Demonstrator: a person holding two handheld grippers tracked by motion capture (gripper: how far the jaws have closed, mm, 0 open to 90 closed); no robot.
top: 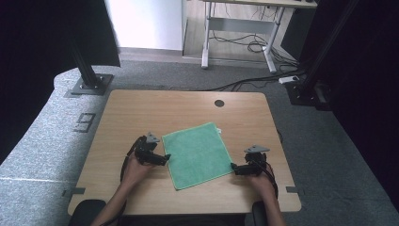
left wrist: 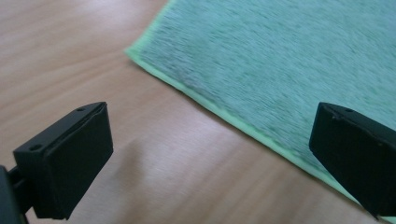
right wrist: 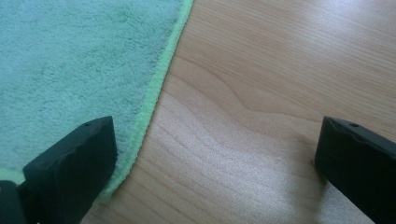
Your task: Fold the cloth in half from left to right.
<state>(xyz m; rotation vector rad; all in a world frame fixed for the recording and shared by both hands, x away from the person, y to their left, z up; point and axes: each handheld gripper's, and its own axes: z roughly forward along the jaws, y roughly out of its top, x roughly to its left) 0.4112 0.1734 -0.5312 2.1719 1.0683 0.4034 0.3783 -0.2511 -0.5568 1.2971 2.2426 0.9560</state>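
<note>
Green cloth (top: 197,154) lies flat mid-table, nearer the front edge. I have the left gripper (top: 164,157) at its left edge and the right gripper (top: 234,166) at its right edge, both with jaws wide apart, holding nothing. Looks like pre-grasp; next I'd close each on a hem.

Even, soft overhead light, dim dark corners in high view. Motion blur on green cloth (left wrist: 289,60) beyond left gripper (left wrist: 210,154); faint glare on table (right wrist: 261,154) between right gripper's jaws.
</note>
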